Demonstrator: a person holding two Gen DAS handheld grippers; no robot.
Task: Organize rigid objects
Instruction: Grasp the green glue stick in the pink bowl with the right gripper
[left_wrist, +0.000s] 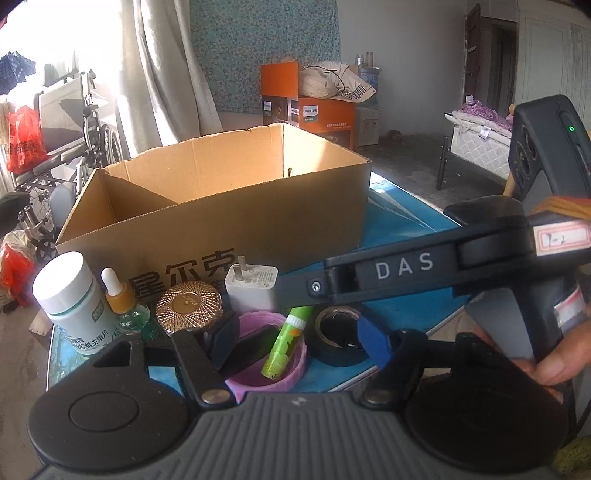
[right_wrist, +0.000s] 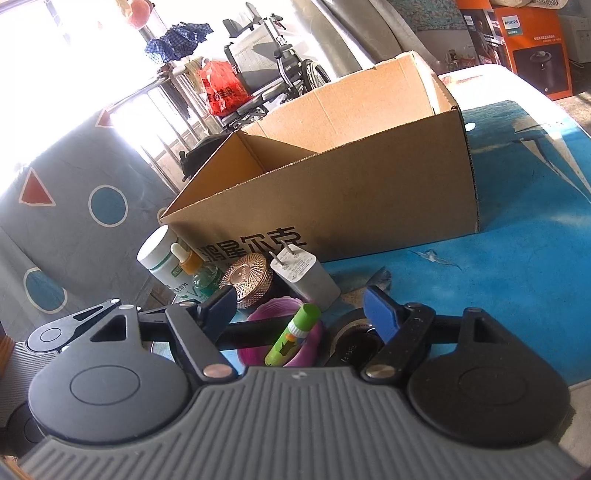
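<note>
An open cardboard box (left_wrist: 221, 218) with an inner divider stands on the blue table (left_wrist: 406, 314); it also shows in the right wrist view (right_wrist: 351, 199). In front of it stand a white pill bottle (left_wrist: 70, 302), a dropper bottle (left_wrist: 123, 302), a gold-lidded jar (left_wrist: 188, 308) and a white charger plug (left_wrist: 251, 286). A green tube (left_wrist: 286, 341) leans in a purple cup (left_wrist: 273, 369), beside a black tape roll (left_wrist: 338, 339). My left gripper (left_wrist: 299, 339) is open around the cup and tube. My right gripper (right_wrist: 304, 310) is open above the same cup (right_wrist: 284, 332) and tube (right_wrist: 293, 334).
The right gripper's body (left_wrist: 443, 266) crosses the left wrist view from the right, held by a hand (left_wrist: 561, 354). A wheelchair (left_wrist: 74, 140) and red bags stand left of the table. An orange carton (left_wrist: 314, 107) and a bed (left_wrist: 480, 140) stand behind. A patterned cloth (right_wrist: 74, 221) hangs at left.
</note>
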